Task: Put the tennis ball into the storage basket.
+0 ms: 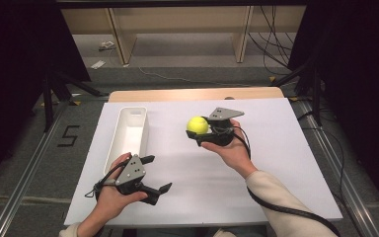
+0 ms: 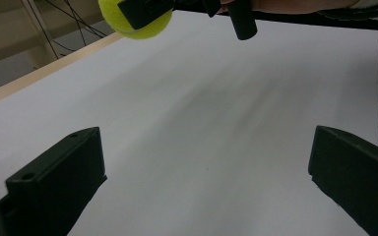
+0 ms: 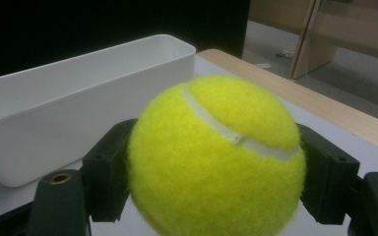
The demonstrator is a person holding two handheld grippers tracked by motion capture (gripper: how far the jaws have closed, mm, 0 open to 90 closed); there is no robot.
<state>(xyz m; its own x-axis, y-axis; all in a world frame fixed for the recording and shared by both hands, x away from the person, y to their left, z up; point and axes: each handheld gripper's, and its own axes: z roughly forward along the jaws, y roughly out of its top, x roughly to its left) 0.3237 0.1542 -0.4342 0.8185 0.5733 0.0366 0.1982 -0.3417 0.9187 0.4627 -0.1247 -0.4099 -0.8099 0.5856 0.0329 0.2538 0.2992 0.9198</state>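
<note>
A yellow tennis ball (image 1: 197, 125) is clamped between the jaws of my right gripper (image 1: 200, 129), held above the white table top right of the bin. Up close, the tennis ball (image 3: 216, 157) has a black jaw pressed against each side. My left gripper (image 1: 155, 174) rests near the table's front left, its jaws wide apart with nothing between them. In the left gripper view the ball (image 2: 135, 22) and the right gripper's jaw appear at the top edge, over bare white board.
A long white bin (image 1: 128, 133) stands empty at the table's left; its wall (image 3: 78, 98) lies just beyond the ball. The white board (image 1: 276, 148) covers a wooden table. Shelving legs and cables sit on the floor behind.
</note>
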